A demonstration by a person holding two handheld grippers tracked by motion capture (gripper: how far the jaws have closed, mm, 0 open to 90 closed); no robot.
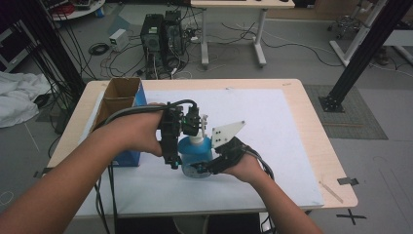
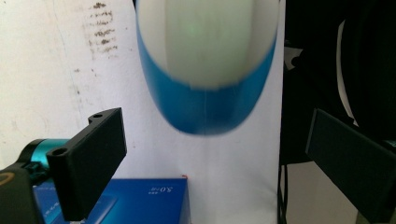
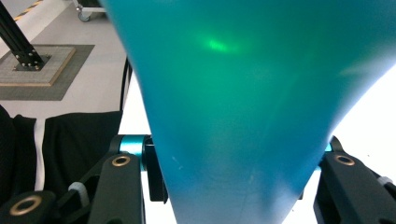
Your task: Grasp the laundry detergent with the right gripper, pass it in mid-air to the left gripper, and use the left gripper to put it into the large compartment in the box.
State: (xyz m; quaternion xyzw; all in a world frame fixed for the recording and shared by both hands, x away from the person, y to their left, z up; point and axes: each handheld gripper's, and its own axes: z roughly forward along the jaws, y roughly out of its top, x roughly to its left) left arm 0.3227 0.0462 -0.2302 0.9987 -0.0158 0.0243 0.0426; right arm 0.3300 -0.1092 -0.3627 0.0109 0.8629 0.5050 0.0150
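Note:
A translucent blue bottle point(image 1: 196, 158) with a white pump top point(image 1: 200, 127) stands on the white mat point(image 1: 263, 131). My right gripper point(image 1: 207, 166) comes in from the right and is shut on the bottle's body. In the right gripper view the blue bottle wall point(image 3: 243, 102) sits tight between both jaws. My left gripper point(image 1: 179, 145) hangs just left of and above the bottle, pointing down. In the left gripper view its gripper point(image 2: 219, 161) stands open, jaws wide apart. The bottle's white top point(image 2: 205, 42) and blue shoulder point(image 2: 205, 109) lie beyond the pads, untouched.
An open cardboard box with blue sides point(image 1: 119, 100) stands at the mat's left edge, close behind my left hand; its blue lid face point(image 2: 140, 198) shows below the left jaws. A thin wooden stick point(image 1: 331, 191) lies near the table's front right corner. Computer towers point(image 1: 160, 34) stand on the floor behind.

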